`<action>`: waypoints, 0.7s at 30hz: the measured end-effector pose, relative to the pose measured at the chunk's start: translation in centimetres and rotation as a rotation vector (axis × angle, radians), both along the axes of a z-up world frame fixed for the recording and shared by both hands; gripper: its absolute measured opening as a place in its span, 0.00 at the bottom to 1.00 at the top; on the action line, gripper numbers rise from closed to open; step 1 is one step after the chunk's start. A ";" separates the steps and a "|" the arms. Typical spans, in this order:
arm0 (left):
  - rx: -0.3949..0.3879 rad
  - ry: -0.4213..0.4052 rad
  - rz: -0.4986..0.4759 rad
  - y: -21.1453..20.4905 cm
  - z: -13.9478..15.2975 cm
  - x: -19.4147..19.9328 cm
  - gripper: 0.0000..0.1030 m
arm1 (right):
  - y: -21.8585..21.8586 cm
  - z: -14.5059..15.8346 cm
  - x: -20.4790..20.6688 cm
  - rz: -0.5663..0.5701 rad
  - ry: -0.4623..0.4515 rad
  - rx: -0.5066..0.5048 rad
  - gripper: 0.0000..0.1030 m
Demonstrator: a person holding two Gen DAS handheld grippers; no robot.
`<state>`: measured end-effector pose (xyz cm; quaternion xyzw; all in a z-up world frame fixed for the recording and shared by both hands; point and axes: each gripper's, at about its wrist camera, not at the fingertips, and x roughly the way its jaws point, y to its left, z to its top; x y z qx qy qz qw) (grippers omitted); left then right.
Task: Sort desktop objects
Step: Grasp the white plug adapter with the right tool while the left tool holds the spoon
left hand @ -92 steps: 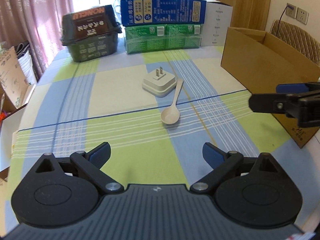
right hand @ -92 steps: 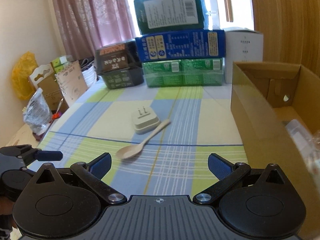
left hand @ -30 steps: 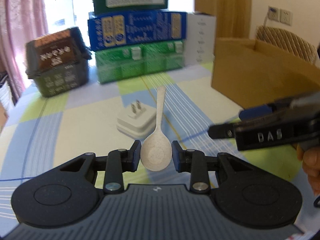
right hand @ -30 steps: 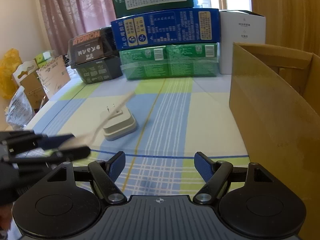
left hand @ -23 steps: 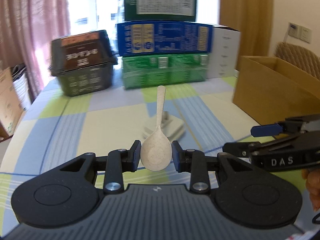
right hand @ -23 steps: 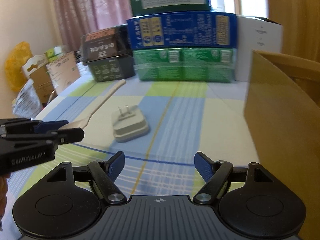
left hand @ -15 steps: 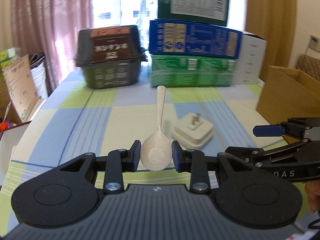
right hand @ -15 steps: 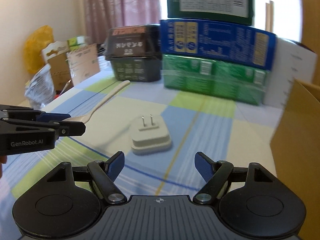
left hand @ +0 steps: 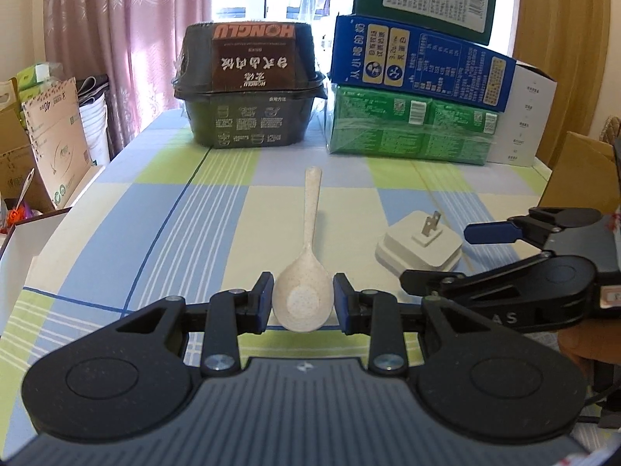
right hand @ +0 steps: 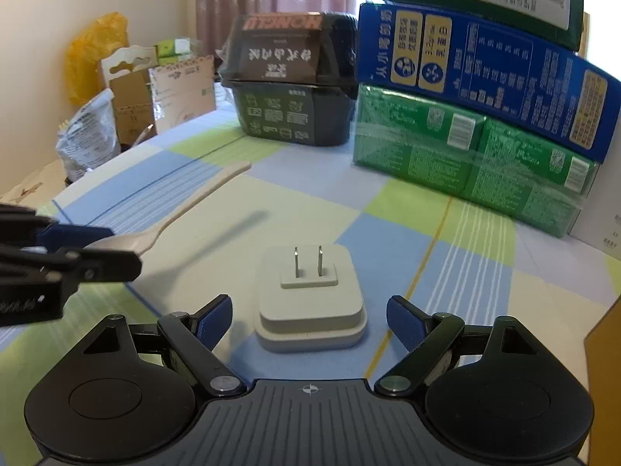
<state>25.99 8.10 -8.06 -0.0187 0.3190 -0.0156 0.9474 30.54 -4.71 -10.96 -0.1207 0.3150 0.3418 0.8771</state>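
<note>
The plug (right hand: 310,295) is set on the desk (right hand: 485,272), prongs up. Behind it, boxes (right hand: 477,116) are stacked at the far edge, with a tub (right hand: 291,89) placed to their left. A carton (left hand: 582,173) is seen at the right.

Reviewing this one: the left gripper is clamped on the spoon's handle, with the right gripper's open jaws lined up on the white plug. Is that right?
Not quite. The left gripper is clamped on the spoon by its bowl, not its handle; the handle points away toward the boxes, as the left wrist view shows. The rest holds: the right gripper's jaws are opening, lined up on the white plug.
</note>
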 end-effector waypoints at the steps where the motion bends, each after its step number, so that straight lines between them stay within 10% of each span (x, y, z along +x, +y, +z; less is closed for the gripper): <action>1: 0.000 0.004 0.002 0.1 -0.1 0.0 0.27 | 0.1 -0.1 0.2 -0.008 0.010 0.002 0.82; 10: -0.009 0.016 0.002 0.3 -0.6 0.2 0.27 | 1.0 -0.3 0.5 -0.020 0.012 -0.006 0.62; 21: -0.010 0.028 -0.031 -0.8 -0.6 -0.6 0.27 | -0.2 0.5 -2.6 -0.071 0.037 -0.026 0.60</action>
